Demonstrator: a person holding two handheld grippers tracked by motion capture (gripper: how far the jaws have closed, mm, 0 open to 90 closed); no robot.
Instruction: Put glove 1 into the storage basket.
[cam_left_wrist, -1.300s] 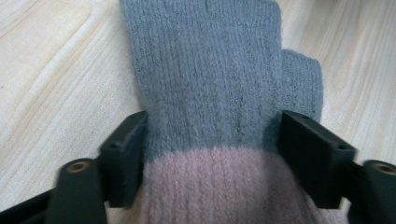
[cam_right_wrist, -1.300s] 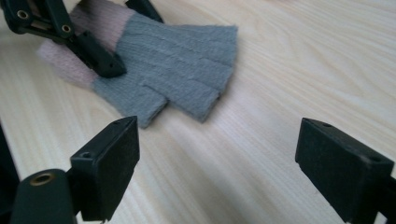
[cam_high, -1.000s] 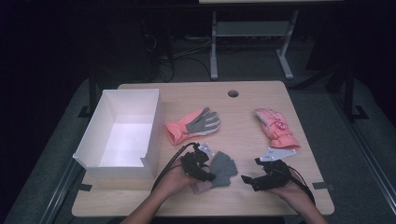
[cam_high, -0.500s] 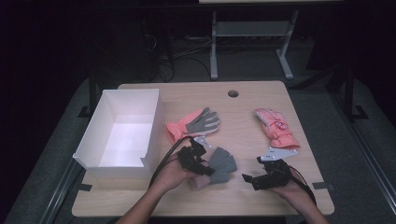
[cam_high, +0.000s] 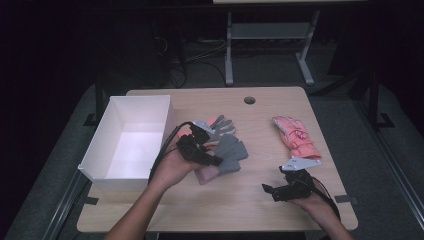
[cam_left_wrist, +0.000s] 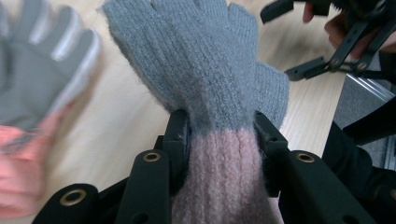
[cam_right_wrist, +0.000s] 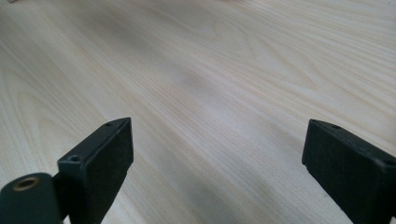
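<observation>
- At the table's (cam_high: 260, 200) left edge, in the high view, sits a white box (cam_high: 100, 155), open on top with its pale floor showing.
- Just right of the box, the left gripper (cam_high: 212, 159) is held by a hand coming up from the bottom edge, with a black cable looping along the box's near corner.
- Its jaws have just been closing and now clamp a knit glove (cam_high: 231, 155), grey over the fingers and pink at the cuff.
- Seen from the left gripper view, the two black pads press on either side of the knit glove (cam_left_wrist: 205, 84) right where grey wool meets the pink cuff, and the grey fingers fan out above them.
- The knit glove hangs from the jaws over the middle of the table, its pink cuff toward the near edge; I cannot tell whether any part touches the wood.
- Just behind it lies a work glove (cam_high: 217, 127), grey with an orange cuff, flat on the table and partly hidden by the gripper.
- Farther right, well apart from both, a pink glove (cam_high: 295, 135) lies flat near the right edge.
- Near the front right corner, the right gripper (cam_high: 272, 190) is held low over the wood with a grey plate on top.
- Its jaws stand wide apart in the right gripper view, with bare wood between them.
</observation>
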